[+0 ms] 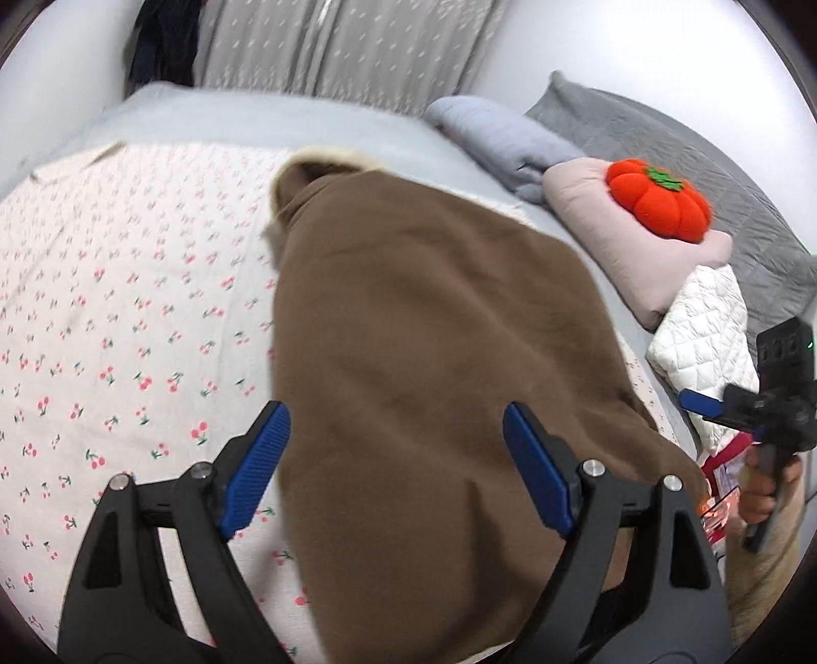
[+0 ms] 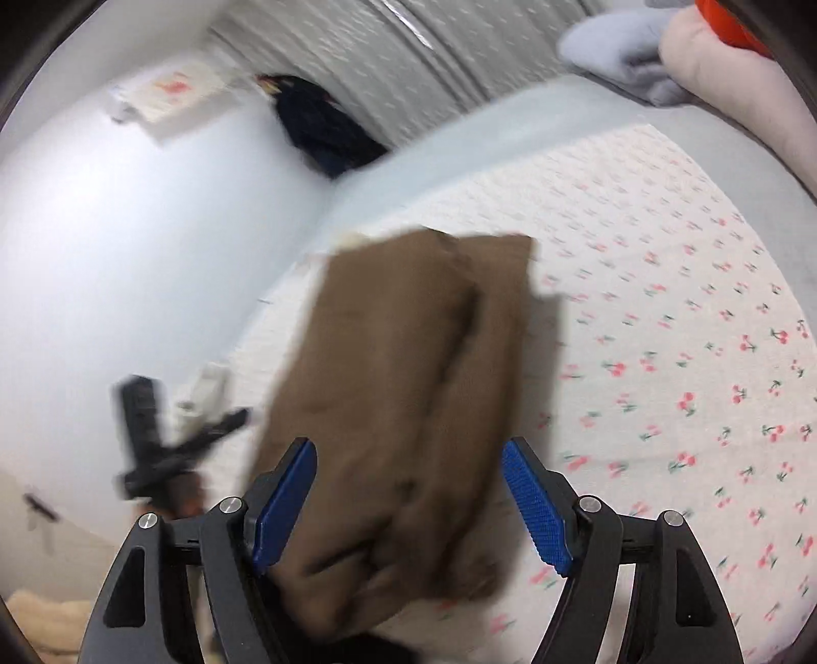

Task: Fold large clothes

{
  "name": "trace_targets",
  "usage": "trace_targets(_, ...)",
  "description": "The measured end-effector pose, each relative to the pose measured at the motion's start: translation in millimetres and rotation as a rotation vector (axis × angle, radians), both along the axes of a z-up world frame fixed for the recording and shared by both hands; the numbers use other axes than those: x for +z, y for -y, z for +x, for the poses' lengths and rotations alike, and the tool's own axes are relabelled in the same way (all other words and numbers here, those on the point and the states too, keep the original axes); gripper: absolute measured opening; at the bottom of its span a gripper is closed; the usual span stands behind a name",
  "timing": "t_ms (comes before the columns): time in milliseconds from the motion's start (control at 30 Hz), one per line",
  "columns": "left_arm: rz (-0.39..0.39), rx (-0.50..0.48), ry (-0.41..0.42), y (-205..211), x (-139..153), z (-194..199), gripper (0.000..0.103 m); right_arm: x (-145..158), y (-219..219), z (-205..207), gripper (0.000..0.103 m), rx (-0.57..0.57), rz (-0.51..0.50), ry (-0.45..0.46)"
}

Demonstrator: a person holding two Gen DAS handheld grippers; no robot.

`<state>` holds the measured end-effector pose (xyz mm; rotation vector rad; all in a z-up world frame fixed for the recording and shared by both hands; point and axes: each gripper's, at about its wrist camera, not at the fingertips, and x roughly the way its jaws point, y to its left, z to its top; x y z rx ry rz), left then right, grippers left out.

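A brown garment (image 1: 434, 332) with a cream lining at its far end lies folded into a long shape on a cherry-print sheet (image 1: 127, 306). My left gripper (image 1: 398, 459) hovers over its near end with the blue pads wide apart and not touching the cloth. In the right wrist view the same brown garment (image 2: 398, 357) is blurred, a lengthwise fold running down it. My right gripper (image 2: 411, 503) is open above its near end. The right gripper (image 1: 707, 408) also shows at the right edge of the left wrist view, held by a hand (image 1: 766, 490).
An orange pumpkin cushion (image 1: 658, 199) sits on a pink pillow (image 1: 638, 265) at the right, beside a grey-blue rolled blanket (image 1: 505, 143) and a white quilted cover (image 1: 704, 327). Grey curtains (image 1: 347, 46) and dark hanging clothes (image 1: 163, 46) stand behind the bed.
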<state>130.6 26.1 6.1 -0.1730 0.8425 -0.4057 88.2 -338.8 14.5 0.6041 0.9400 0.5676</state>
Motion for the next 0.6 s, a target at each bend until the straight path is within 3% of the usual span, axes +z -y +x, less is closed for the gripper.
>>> trace_targets(100,0.011,-0.024,0.021,-4.6,-6.1,-4.9,0.086,-1.5,-20.0,-8.8,0.077,0.092,0.106,-0.019)
trace_targets(200,-0.010,-0.035,0.013,3.0,-8.3,-8.8,0.086,-21.9,-48.7,-9.9,0.071,0.147,0.072,-0.102)
trace_targets(233,-0.015,-0.040,0.020,5.2,-7.3,-9.3,0.086,-32.4,-59.5,-5.6,0.056,0.148,0.026,-0.126)
trace_targets(267,-0.016,-0.044,0.029,8.0,-4.6,-10.7,0.086,-38.4,-68.6,-4.0,0.032,0.155,-0.010,-0.150)
trace_targets(333,-0.025,-0.061,0.059,10.7,-0.2,-14.3,0.086,-50.0,-77.4,-0.4,0.023,0.172,-0.039,-0.197)
trace_targets(367,-0.031,-0.072,0.073,12.5,2.7,-16.2,0.086,-46.4,-74.8,-1.0,0.020,0.158,-0.007,-0.193)
trace_targets(500,-0.054,-0.162,0.077,24.9,2.0,-23.9,0.086,-18.6,-54.5,-16.6,0.017,0.116,0.082,-0.079)
trace_targets(600,0.017,-0.272,0.066,42.0,-17.9,-31.4,0.086,-42.9,-45.3,-18.6,0.017,0.096,0.055,-0.116)
